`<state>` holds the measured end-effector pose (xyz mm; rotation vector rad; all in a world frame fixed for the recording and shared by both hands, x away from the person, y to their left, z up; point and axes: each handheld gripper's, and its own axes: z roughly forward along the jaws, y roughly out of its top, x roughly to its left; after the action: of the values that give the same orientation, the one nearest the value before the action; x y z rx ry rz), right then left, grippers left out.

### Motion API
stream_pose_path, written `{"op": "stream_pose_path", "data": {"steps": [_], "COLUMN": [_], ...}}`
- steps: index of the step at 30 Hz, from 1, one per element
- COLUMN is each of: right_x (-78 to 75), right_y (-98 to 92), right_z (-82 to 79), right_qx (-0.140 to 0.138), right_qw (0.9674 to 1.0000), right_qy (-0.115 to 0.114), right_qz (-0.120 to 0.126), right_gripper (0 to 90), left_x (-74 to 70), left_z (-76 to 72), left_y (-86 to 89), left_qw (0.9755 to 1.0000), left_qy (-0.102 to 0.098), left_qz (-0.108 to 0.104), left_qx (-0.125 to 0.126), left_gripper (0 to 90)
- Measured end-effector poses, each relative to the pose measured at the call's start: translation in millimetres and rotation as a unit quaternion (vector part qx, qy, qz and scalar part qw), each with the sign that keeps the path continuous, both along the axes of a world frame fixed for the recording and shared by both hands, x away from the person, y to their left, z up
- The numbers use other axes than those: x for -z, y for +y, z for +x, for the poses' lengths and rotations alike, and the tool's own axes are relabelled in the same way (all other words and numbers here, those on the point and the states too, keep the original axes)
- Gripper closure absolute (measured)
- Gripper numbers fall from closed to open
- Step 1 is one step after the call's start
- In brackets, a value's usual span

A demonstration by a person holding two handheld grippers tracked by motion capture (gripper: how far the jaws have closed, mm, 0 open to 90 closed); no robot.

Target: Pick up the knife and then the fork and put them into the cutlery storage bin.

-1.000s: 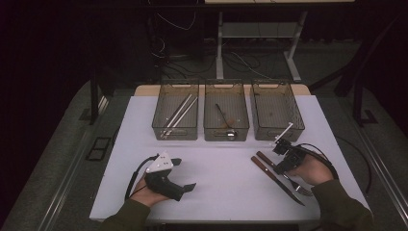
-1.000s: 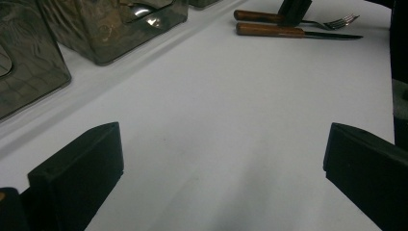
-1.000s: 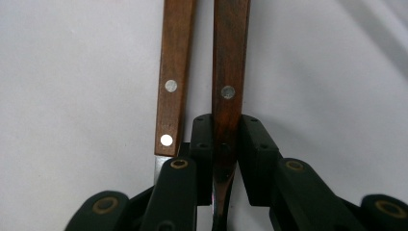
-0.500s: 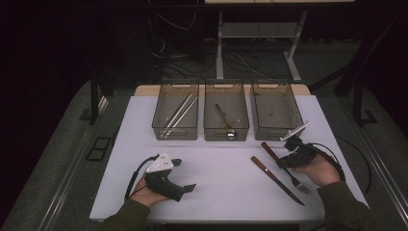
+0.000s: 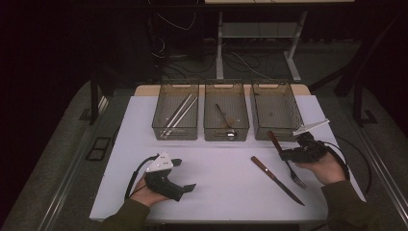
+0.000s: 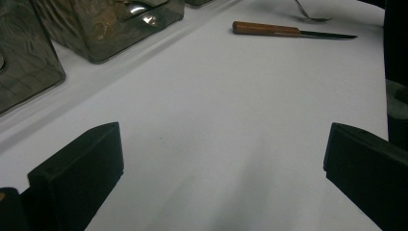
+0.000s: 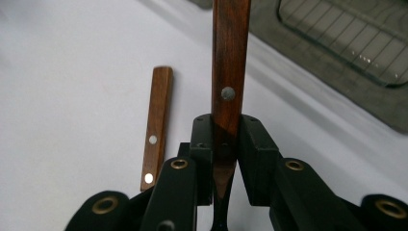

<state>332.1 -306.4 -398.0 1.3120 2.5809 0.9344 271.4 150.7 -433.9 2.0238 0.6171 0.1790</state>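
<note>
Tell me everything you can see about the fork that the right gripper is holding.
The fork has a dark brown wooden handle with a metal rivet and a slim metal neck ending in tines. The right gripper is shut on it near where handle meets metal. In the high view its handle points up toward the right-hand bin, and its tines point back toward the person, beside the knife. Whether the tines touch the table I cannot tell.

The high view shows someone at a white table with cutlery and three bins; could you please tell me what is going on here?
A person is sorting cutlery with two handheld grippers. The right gripper is shut on the wooden handle of a metal fork, holding it just in front of the right-hand smoky plastic bin. A wooden-handled knife lies on the white table. The left gripper rests open on the table, holding nothing. The left bin holds metal chopsticks, the middle bin a spoon.
</note>
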Motion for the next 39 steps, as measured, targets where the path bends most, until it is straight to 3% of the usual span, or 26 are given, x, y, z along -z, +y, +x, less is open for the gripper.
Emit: {"op": "stream_pose_path", "data": {"steps": [10, 16, 22, 39], "right_x": [-7.0, -11.9, -14.8, -41.3], "right_y": [-3.7, -7.2, -12.4, -15.0], "right_z": [-3.2, -3.7, -3.5, 5.3], "right_qx": [0.011, 0.028, 0.046, 0.054], "right_qw": [0.9980, 0.9942, 0.9907, 0.9844], "right_qy": [-0.054, -0.083, -0.106, -0.141], "right_qz": [0.032, 0.062, 0.072, 0.091], "right_gripper": [77.4, 77.3, 77.3, 77.3], "left_x": [0.3, 1.3, 1.5, 4.7], "left_z": [0.9, 1.2, 1.2, 2.8], "left_y": [1.3, 0.4, 0.5, 0.9], "left_qw": [1.0000, 1.0000, 1.0000, 0.9999], "left_qy": [0.001, 0.002, 0.004, 0.004], "left_qz": [-0.003, -0.001, -0.006, 0.008], "left_qx": [-0.003, -0.003, -0.005, -0.006], "left_gripper": [0.0, 0.0, 0.0, 0.0]}}
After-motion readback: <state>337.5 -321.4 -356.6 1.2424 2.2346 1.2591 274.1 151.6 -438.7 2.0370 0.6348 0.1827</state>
